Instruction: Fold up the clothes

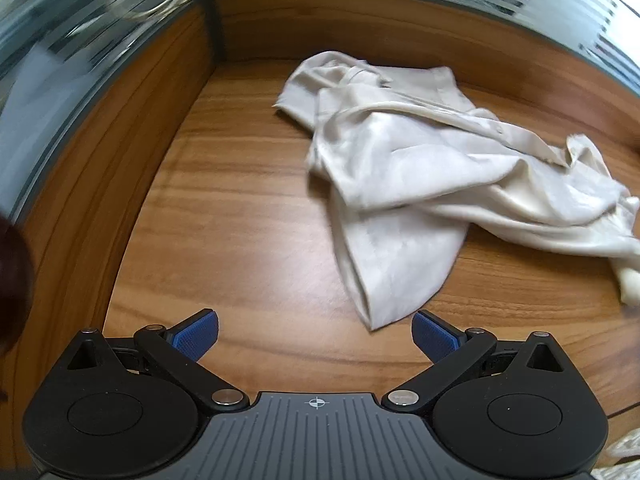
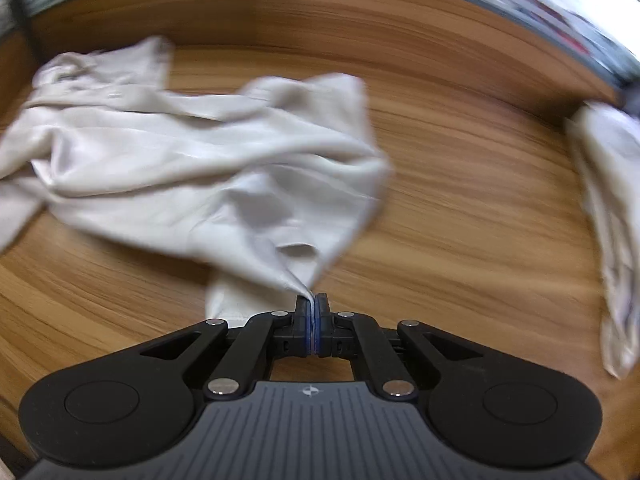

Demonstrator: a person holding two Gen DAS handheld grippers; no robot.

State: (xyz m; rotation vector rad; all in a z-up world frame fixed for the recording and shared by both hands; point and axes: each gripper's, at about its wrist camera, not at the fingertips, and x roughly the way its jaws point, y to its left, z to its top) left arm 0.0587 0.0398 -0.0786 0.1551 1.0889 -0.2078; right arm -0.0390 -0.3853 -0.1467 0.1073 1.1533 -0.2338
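A crumpled cream shirt point(image 1: 420, 160) lies on the wooden table point(image 1: 240, 220), a button placket running across its top. My left gripper point(image 1: 316, 334) hovers open above bare wood, its blue pads point(image 1: 196, 336) wide apart, and a corner of the shirt reaches down just above and between them. In the right wrist view the same shirt point(image 2: 192, 172) spreads to the upper left, blurred by motion. My right gripper point(image 2: 315, 300) is shut on a pinched edge of the shirt, and the cloth rises in a taut fold from its tips.
A second pale cloth point(image 2: 612, 220) lies along the table's right side in the right wrist view. A raised wooden rim point(image 1: 168, 92) with glass panels point(image 1: 60, 60) above it bounds the table at left and back. A dark rounded shape point(image 1: 12, 280) sits at the left edge.
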